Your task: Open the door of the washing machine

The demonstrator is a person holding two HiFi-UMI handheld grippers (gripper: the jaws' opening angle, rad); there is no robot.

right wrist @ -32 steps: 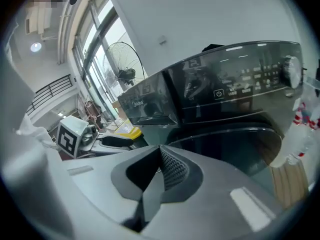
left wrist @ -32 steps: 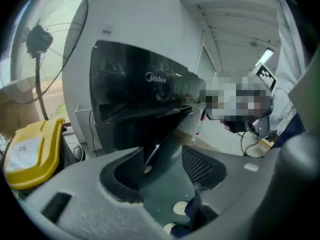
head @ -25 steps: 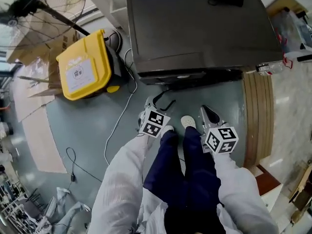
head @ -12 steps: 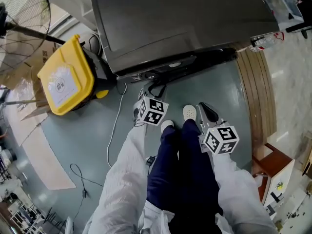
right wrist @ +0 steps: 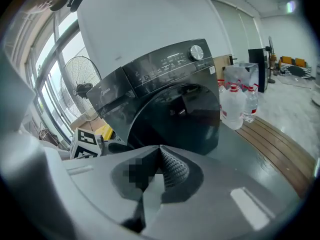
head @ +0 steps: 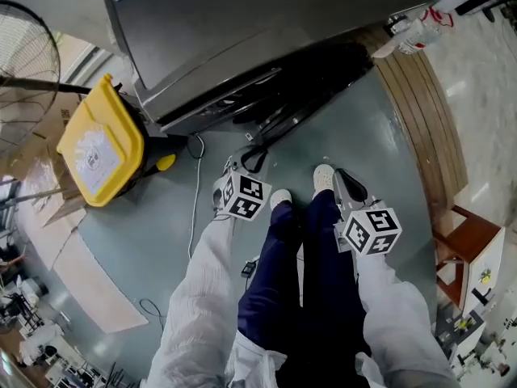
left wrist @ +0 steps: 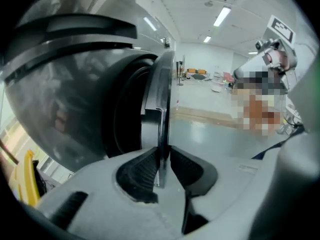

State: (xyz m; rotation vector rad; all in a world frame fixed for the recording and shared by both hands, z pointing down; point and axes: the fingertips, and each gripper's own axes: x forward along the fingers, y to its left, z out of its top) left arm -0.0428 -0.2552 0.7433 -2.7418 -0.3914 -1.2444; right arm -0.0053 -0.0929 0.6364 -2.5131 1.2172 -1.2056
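The dark grey washing machine [head: 266,31] stands in front of me, its round door [right wrist: 175,114] ajar. In the left gripper view the door's thin rim [left wrist: 162,129] runs straight between the jaws, with the dark drum opening [left wrist: 125,114] to its left. My left gripper [left wrist: 161,156] is closing, and its ribbed pads [left wrist: 142,166] touch the rim on both sides. In the head view it [head: 252,160] reaches the door's lower edge. My right gripper [right wrist: 159,156] is shut and empty, held low beside my right leg [head: 346,180], apart from the machine.
A yellow bin [head: 97,148] sits left of the machine, with a standing fan [right wrist: 80,91] behind it. A white cable [head: 194,196] trails over the grey floor. Water bottles [right wrist: 235,106] stand on the wooden platform [head: 428,111] at the right. My feet are between the grippers.
Both grippers have sunk and come nearer the machine. The left gripper's jaws have narrowed onto the door's rim. The head view has swung, so the machine now lies slanted.
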